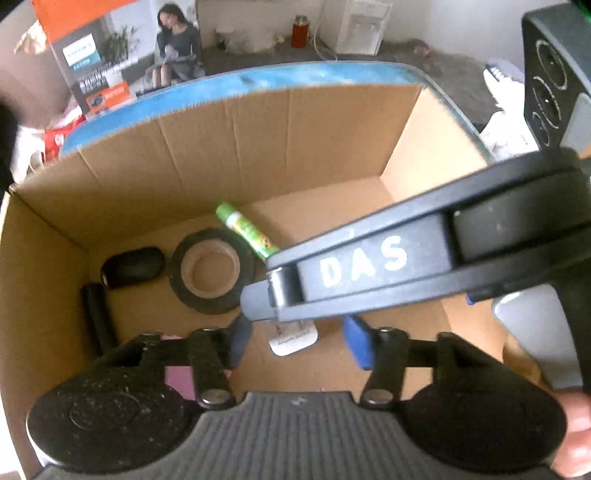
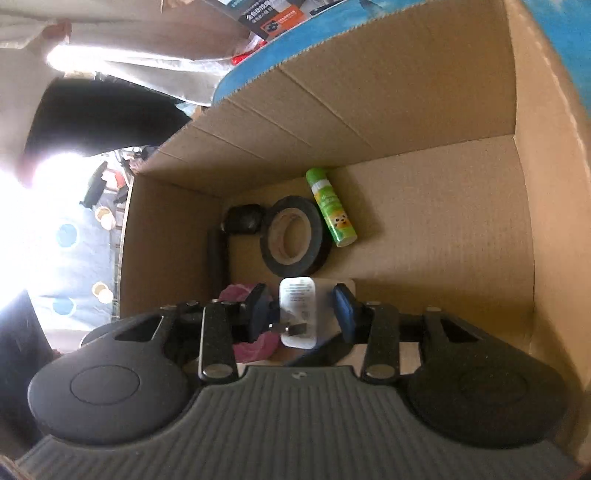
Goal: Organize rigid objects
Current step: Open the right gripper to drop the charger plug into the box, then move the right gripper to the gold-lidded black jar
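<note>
I look down into an open cardboard box (image 1: 258, 147) (image 2: 406, 92). On its floor lie a green tube (image 1: 245, 229) (image 2: 332, 206), a black tape roll (image 1: 212, 271) (image 2: 293, 236), a black mouse (image 1: 133, 266) (image 2: 243, 218), a black cylinder (image 1: 98, 317) (image 2: 216, 254) and a pink item (image 1: 177, 373) (image 2: 236, 291). My right gripper (image 2: 303, 314) is shut on a white charger (image 2: 297, 314) just above the floor. In the left wrist view the right gripper (image 1: 258, 306) reaches in from the right. My left gripper (image 1: 297, 345) stands open; the charger (image 1: 293, 339) shows beyond its fingers, untouched.
The box stands against a blue-edged surface (image 1: 258, 79). A printed carton (image 1: 110, 55), a red bottle (image 1: 300, 31) and a white dispenser (image 1: 364, 26) stand behind it. A person's fingers (image 1: 576, 435) hold the handle at lower right. The box floor's right half (image 2: 443, 240) is bare cardboard.
</note>
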